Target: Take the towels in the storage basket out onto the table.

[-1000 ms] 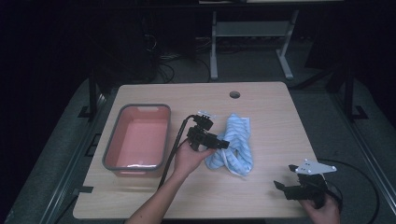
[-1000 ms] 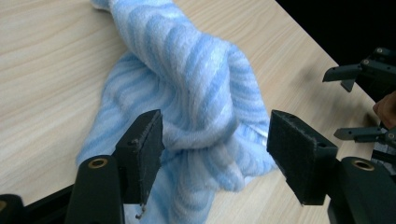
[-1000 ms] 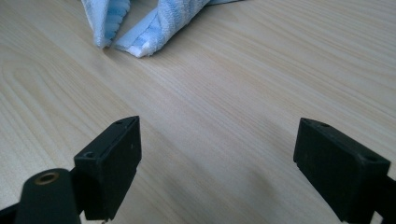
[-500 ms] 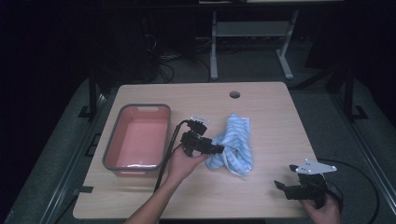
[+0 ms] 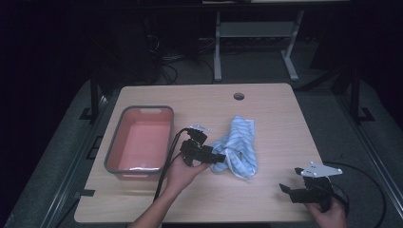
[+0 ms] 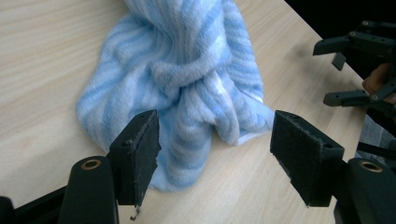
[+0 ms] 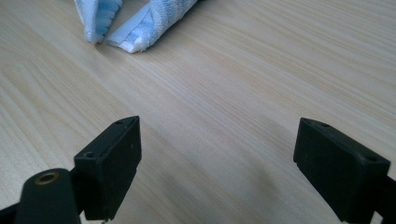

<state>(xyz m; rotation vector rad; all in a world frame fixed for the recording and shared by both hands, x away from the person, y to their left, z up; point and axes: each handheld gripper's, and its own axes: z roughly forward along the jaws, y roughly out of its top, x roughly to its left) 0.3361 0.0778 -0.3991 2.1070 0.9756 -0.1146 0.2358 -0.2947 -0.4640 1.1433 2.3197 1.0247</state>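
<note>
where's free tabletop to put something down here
Bare wood runs along the far edge around the cable hole, down the right side between the striped towel and the right gripper, and along the near-left edge. The middle is crowded: pink tub, left gripper, towel.

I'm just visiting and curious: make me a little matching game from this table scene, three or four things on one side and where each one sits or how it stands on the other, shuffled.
Things:
1. blue striped towel
2. pink tub
3. left gripper
4. right gripper

Places or states:
A. near the table's front right corner, jaws open over bare wood
B. on the left part of the table, nothing in it
C. bunched in the middle of the table
D. jaws open, aimed at the cloth's near edge, not gripping it

Pairs: 1-C, 2-B, 3-D, 4-A
</note>
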